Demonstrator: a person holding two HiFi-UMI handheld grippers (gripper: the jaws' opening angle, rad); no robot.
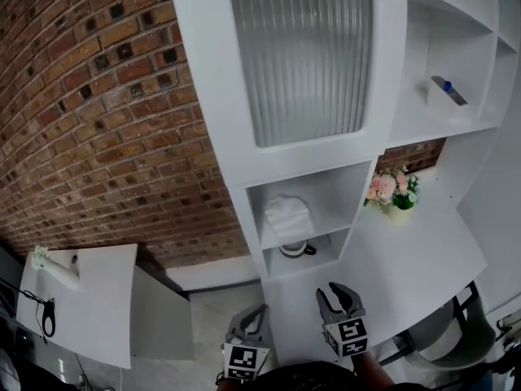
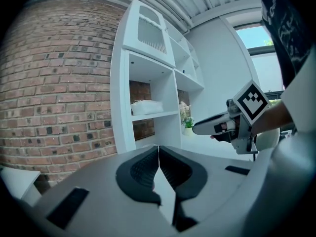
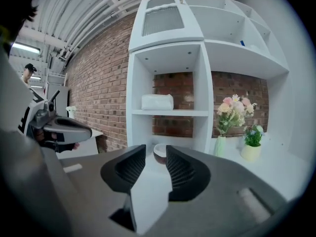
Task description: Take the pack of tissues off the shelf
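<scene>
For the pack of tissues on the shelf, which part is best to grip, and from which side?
The pack of tissues lies flat on the shelf, long side forward, with gaps at both ends. Probably come level from the compartment's open front and close the jaws on its two short ends.

The white shelf unit (image 1: 238, 218) stands against the brick wall; its open middle compartment carries the pack of tissues (image 1: 287, 216) on the shelf board, and the compartment below it holds a dark bowl (image 1: 295, 249) with a pale inside. To the right of the unit a white counter (image 1: 407, 267) bears a vase of pink flowers (image 3: 220, 143) and, just beside it, a small potted plant (image 3: 251, 151), both near the back wall. An upper right shelf (image 1: 480, 125) carries a blue-capped item (image 1: 448, 90), and a separate white table (image 1: 98, 308) at far left bears a black cable (image 1: 47, 316)
</scene>
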